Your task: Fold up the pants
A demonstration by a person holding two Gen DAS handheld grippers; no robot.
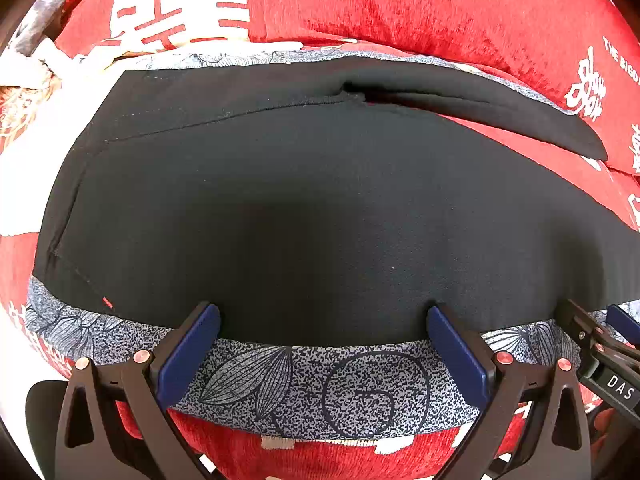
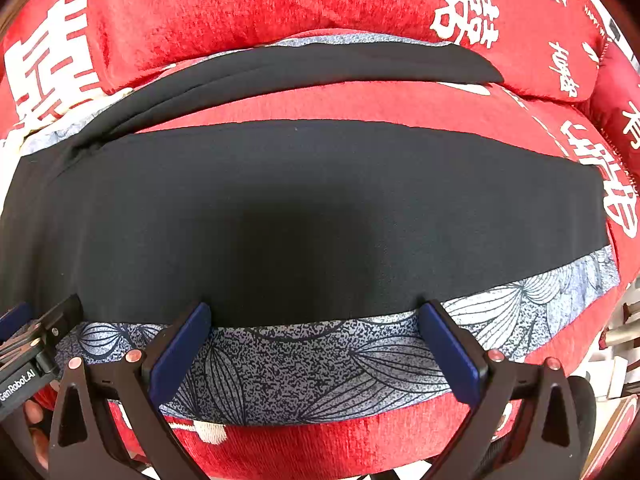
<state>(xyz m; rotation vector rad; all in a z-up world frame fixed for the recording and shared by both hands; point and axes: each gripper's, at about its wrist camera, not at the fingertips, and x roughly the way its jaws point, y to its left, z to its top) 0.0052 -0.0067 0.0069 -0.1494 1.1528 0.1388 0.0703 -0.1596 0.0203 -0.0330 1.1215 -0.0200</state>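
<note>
Black pants (image 1: 300, 200) lie flat on a grey-blue leaf-patterned cloth (image 1: 360, 392) over red bedding. The waist is at the left of the left wrist view, and the crotch seam (image 1: 352, 96) is at the far middle. In the right wrist view the near leg (image 2: 300, 200) runs across the middle. The far leg (image 2: 320, 64) splays away behind it, with red cover showing between them. My left gripper (image 1: 322, 312) is open, its blue pads at the pants' near edge with nothing pinched. My right gripper (image 2: 315, 308) is open the same way along the near leg's edge. The two grippers stand side by side.
Red pillows with white characters (image 1: 440, 0) rise behind the pants. Crumpled pale fabric (image 1: 24, 60) lies at the far left. Small objects (image 2: 624, 340) sit beyond the bed's right edge. A hand (image 2: 36, 412) holds the left gripper's handle.
</note>
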